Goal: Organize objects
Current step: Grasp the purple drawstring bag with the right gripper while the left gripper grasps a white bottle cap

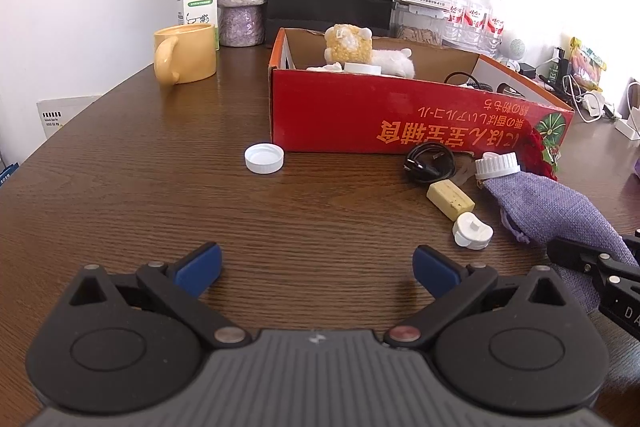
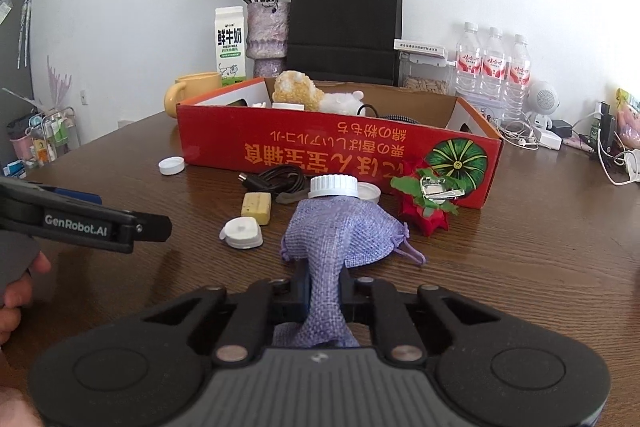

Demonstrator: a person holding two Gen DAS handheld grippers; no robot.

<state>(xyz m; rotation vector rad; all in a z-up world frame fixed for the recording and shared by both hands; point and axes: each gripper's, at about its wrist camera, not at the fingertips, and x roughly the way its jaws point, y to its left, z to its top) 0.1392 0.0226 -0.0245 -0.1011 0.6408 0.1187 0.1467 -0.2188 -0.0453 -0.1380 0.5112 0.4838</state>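
On the dark brown wooden table (image 2: 540, 247), the right gripper (image 2: 325, 291) has its jaws pressed together on the near end of a lilac woven drawstring pouch (image 2: 340, 227), whose cloth is pinched into a narrow neck between them while the rest lies spread on the wood. Just beyond the pouch stands a white ribbed bottle cap (image 2: 333, 186), and to its right a red fabric flower with green leaves (image 2: 426, 209) leans against the long front wall of the red open cardboard box (image 2: 320, 143), which holds a yellow and white plush toy (image 2: 298, 93). Left of the pouch lie a pale yellow soap bar (image 2: 256, 207), a white flip-top cap (image 2: 242, 233) and a coiled black cable (image 2: 276, 177). The left gripper (image 1: 318, 269) hovers above bare wood with its blue pads (image 1: 200, 267) wide apart and nothing between them; a white screw lid (image 1: 264, 157) lies near the box's left front corner.
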